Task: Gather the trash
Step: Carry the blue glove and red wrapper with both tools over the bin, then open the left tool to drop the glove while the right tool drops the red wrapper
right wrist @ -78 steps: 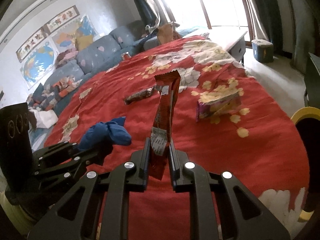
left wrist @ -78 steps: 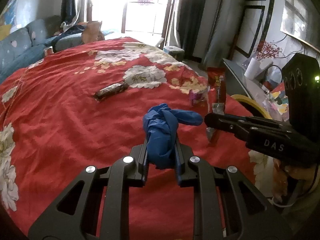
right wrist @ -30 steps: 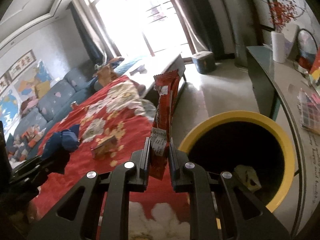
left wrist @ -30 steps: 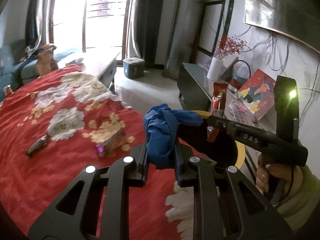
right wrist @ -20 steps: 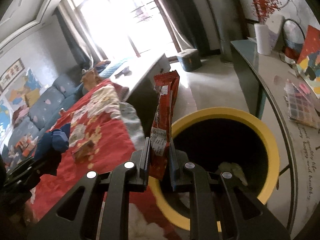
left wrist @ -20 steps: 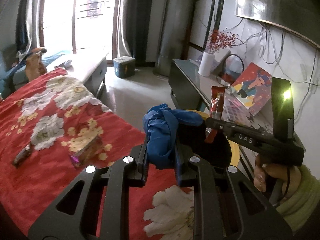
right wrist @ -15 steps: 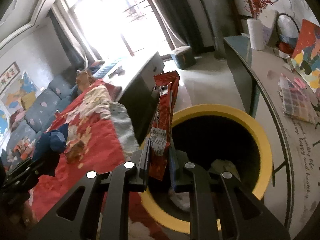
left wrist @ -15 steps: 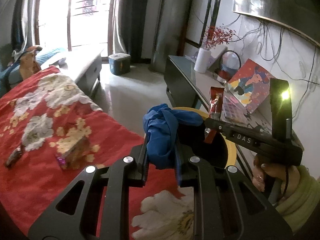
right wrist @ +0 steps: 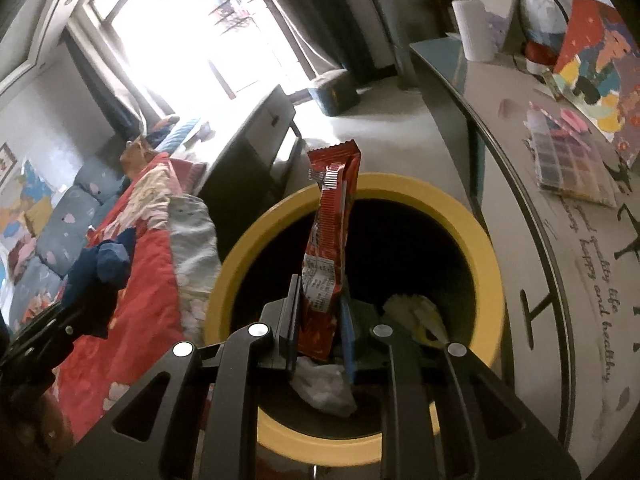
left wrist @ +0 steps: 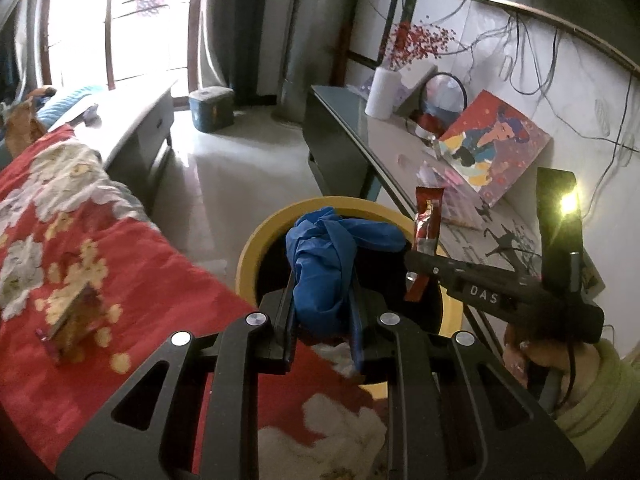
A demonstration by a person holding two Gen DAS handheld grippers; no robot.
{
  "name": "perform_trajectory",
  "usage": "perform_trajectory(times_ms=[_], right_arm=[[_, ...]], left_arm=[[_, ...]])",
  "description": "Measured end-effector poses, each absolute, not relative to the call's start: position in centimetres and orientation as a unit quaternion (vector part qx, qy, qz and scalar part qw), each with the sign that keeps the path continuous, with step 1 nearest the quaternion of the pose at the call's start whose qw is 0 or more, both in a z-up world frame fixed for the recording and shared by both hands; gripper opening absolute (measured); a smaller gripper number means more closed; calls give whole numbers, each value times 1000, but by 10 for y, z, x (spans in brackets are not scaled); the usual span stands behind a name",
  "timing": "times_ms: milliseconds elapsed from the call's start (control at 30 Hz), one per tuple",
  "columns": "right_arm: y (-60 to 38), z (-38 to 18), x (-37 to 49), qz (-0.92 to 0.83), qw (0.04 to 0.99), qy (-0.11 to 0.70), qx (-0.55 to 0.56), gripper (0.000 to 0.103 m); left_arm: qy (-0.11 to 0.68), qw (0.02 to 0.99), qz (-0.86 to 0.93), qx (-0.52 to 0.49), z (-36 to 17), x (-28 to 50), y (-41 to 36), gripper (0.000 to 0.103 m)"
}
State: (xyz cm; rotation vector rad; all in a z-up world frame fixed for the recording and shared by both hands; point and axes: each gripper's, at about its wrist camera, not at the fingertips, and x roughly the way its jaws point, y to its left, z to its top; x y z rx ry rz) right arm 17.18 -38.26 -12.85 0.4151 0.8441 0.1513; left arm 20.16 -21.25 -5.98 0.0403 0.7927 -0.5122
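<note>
Two grippers, "DAS"-marked right gripper (left wrist: 416, 258) pinching red wrapper (right wrist: 330, 248), left gripper (left wrist: 322, 320) blue glove (left wrist: 332, 256).

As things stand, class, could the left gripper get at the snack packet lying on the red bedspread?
Probably not yet. The left gripper is shut on the blue glove over the yellow bin, so it lacks free jaws; the snack packet lies unobstructed on the red bedspread.

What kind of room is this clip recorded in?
Most likely a home living room: a blue-grey sofa under wall maps, a table with a red floral cloth, and a sideboard holding a painting and vase.
</note>
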Motion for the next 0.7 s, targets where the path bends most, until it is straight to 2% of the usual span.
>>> perform_trajectory(times_ms=[133, 200, 267, 333, 400, 500, 633, 700], right_arm=[[-390, -137, 173, 68, 883, 415, 208, 19], [-393, -140, 173, 65, 881, 417, 211, 26], [-395, -140, 173, 62, 881, 416, 215, 35], [-398, -140, 172, 57, 881, 415, 219, 39], [-401, -139, 171, 55, 882, 413, 222, 46], [-403, -135, 170, 51, 885, 407, 221, 50], [-400, -127, 169, 45, 890, 399, 216, 52], [-395, -119, 167, 43, 896, 388, 213, 56]], left_arm=[[388, 885, -257, 27, -66, 209, -225, 15], [389, 883, -261, 30, -69, 211, -230, 16], [389, 883, -260, 33, -71, 213, -232, 27], [387, 885, -256, 28, -70, 217, -230, 50], [384, 888, -254, 17, -69, 220, -226, 56], [377, 890, -254, 11, -66, 221, -221, 75], [372, 895, -247, -2, -62, 220, -209, 87], [364, 900, -240, -4, -58, 218, -202, 90]])
